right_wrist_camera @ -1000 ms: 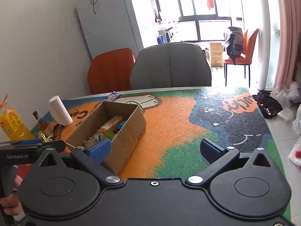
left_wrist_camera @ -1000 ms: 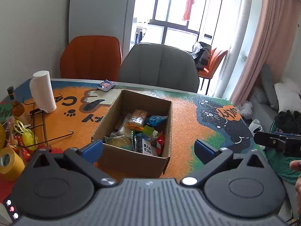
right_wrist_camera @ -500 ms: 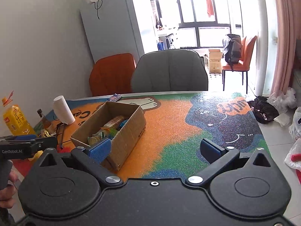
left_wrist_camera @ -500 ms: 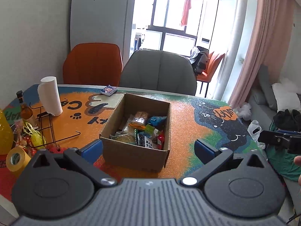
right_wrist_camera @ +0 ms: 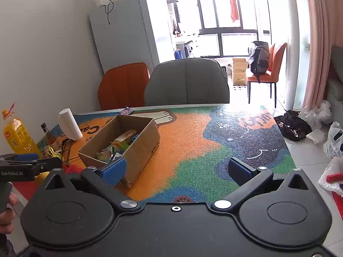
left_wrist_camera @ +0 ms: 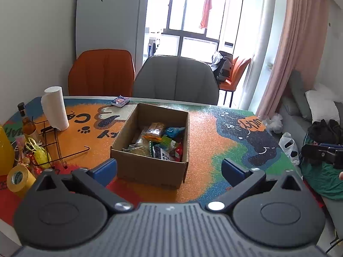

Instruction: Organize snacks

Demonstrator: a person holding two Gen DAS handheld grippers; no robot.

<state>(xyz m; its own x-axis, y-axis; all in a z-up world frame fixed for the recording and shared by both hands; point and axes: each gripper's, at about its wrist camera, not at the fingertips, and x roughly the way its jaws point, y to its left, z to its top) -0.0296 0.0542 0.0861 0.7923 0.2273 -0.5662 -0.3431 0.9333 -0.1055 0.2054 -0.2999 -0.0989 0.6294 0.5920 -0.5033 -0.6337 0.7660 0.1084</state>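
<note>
Both of my grippers hang back from the work with nothing in them: my left gripper (left_wrist_camera: 169, 169) has its blue pads spread wide, framing the near wall of the cardboard box (left_wrist_camera: 150, 171), and my right gripper (right_wrist_camera: 176, 169) is spread just as wide over the tabletop (right_wrist_camera: 188, 141), off to the box's right.

The snacks (left_wrist_camera: 159, 143) all lie inside that open-topped box, a loose heap of packets: a clear-wrapped biscuit pack, a blue pouch, green and red wrappers, a dark sachet near the front. I judge them light, crinkly and slick, soft enough to crush if I clamp hard, so I would pinch each by a sealed edge or across its flat middle, one at a time. The box itself looks light and stiff; its walls would give me a firm place to pinch if it must slide.

One small packet (left_wrist_camera: 120, 101) lies apart at the far edge, well clear of the box.

A bright, grainy mat covers the tabletop, orange, green and dark blue with cartoon cats; it should grip rather than let things skid. To the left stand a paper towel roll (left_wrist_camera: 54, 108), a wire rack, a bottle and a roll of tape (left_wrist_camera: 20, 176). Beyond are a grey chair (left_wrist_camera: 174, 79) and an orange one, then a bright window and a pink curtain.
</note>
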